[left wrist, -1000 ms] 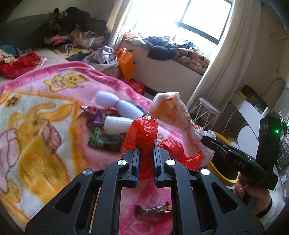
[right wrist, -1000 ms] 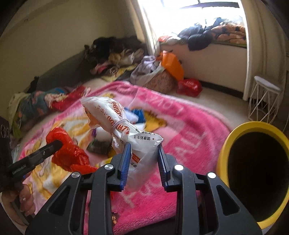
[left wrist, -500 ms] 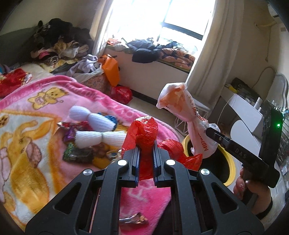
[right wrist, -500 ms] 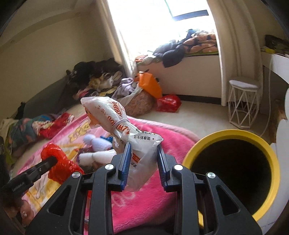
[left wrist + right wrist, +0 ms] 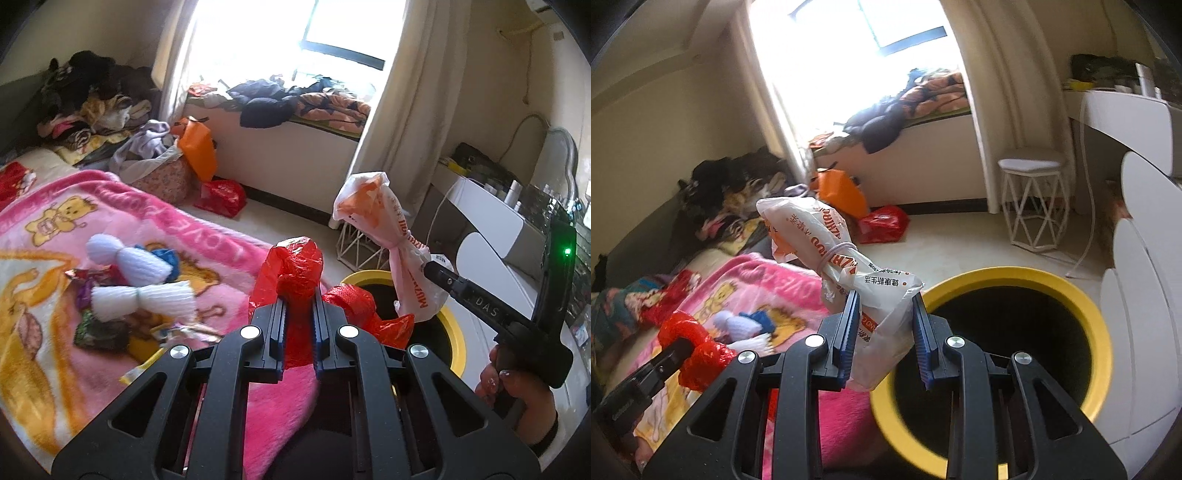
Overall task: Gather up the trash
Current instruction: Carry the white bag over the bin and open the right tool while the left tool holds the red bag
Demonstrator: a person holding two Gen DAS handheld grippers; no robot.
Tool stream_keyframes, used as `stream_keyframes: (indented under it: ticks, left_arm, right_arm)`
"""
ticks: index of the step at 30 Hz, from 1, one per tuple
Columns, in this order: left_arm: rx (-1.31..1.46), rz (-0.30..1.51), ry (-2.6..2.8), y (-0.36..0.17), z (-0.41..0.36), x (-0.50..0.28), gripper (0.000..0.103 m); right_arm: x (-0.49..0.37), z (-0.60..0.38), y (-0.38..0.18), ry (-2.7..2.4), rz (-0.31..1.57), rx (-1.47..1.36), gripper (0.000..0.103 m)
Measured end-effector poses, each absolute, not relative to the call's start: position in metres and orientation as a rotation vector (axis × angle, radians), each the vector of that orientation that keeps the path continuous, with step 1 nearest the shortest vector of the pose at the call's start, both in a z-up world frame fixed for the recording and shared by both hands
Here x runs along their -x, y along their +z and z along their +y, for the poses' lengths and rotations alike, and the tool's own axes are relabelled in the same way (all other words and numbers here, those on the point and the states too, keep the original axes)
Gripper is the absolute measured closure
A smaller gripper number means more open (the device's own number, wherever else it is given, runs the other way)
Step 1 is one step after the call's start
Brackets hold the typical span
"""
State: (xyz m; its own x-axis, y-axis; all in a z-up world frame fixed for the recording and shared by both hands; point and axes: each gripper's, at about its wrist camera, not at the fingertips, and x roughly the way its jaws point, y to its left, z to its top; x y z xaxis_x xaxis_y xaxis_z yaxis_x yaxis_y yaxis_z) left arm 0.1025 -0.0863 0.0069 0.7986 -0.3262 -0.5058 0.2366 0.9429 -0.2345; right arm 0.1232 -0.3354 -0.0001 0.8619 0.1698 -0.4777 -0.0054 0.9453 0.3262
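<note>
My left gripper [image 5: 298, 295] is shut on a crumpled red plastic bag [image 5: 295, 269], held over the edge of the pink blanket [image 5: 110, 206]. My right gripper [image 5: 885, 299] is shut on a white tied plastic bag with orange print [image 5: 827, 240], right at the near rim of the yellow bin [image 5: 1082, 306], whose dark mouth opens to the right of it. In the left wrist view the white bag [image 5: 384, 225] hangs above the bin [image 5: 456, 332], with a hand on the right gripper's handle. Wrappers and white yarn bundles [image 5: 140, 295] lie on the blanket.
A white wire-frame stool [image 5: 1034, 199] stands on the floor past the bin. White furniture [image 5: 1145, 295] flanks the bin on the right. A red bag [image 5: 884, 223] and an orange bag [image 5: 838, 192] sit by the clothes-covered window bench [image 5: 291, 99].
Both grippers swung right, away from the blanket toward the yellow bin, each still gripping its bag. The bin's mouth now fills more of the right wrist view.
</note>
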Motion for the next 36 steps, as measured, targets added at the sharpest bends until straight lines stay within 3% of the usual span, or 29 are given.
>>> stream_keyframes:
  ticks: [29, 33, 34, 36]
  left_arm:
    - [0.022, 0.654, -0.412, -0.039, -0.192, -0.145, 0.096]
    - [0.007, 0.673, -0.401, -0.05, -0.197, -0.154, 0.095]
    - [0.011, 0.682, -0.392, -0.053, -0.197, -0.157, 0.089]
    - [0.044, 0.694, -0.39, -0.056, -0.194, -0.16, 0.064]
  right_arm:
    - [-0.135, -0.434, -0.057, -0.18, 0.683, -0.512, 0.076]
    - [-0.135, -0.438, -0.063, -0.187, 0.7, -0.54, 0.07]
    - [-0.135, -0.441, -0.065, -0.195, 0.706, -0.555, 0.066]
    - [-0.136, -0.445, -0.067, -0.22, 0.718, -0.587, 0.058]
